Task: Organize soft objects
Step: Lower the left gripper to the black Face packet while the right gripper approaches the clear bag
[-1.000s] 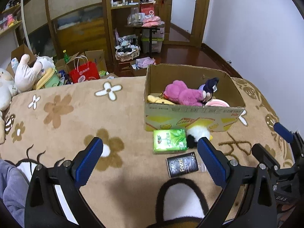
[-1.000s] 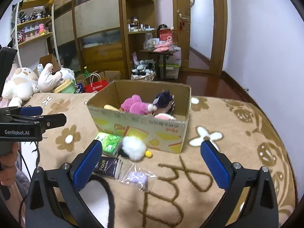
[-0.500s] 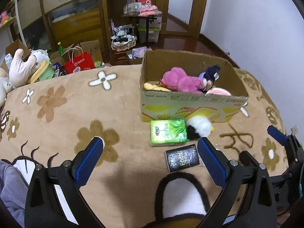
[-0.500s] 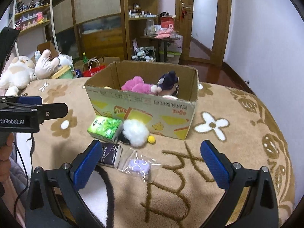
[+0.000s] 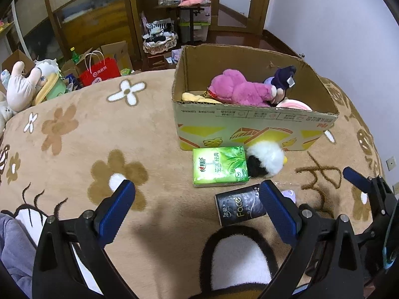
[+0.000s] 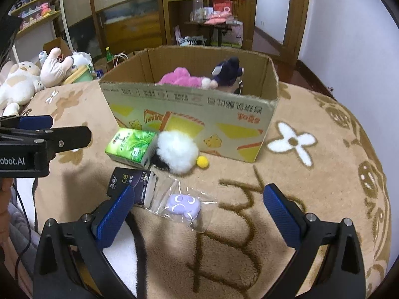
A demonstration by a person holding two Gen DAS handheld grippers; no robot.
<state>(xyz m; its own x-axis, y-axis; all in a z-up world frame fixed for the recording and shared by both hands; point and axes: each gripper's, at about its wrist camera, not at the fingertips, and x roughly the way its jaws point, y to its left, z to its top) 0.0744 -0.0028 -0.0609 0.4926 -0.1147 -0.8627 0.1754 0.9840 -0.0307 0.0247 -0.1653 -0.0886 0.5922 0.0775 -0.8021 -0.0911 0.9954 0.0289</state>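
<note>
Both tools [image 5: 197,200] [image 6: 197,205] open over floral blanket [image 5: 82,134]; cluttered bedrm.

Each tool [image 5: 197,205] [image 6: 197,206] has a black frame, blue ribbed pads [image 6: 113,214], silver screws; one carries white "Robot.AI" lettering.

This was a lived-in home, a bedroom or family room by the look of it. A plush tan blanket [image 5: 104,129] patterned with flowers covered a bed-like surface, and stuffed animals [image 6: 22,82] lay heaped at its far edge. Wooden cabinets with glazed doors [image 5: 82,17] and open shelves [image 6: 35,7] of small trinkets lined the wall. A red shopping bag [image 5: 101,71], spare cartons and a basket [image 5: 159,42] cluttered the polished wood floor near a wooden door [image 6: 294,12].
</note>
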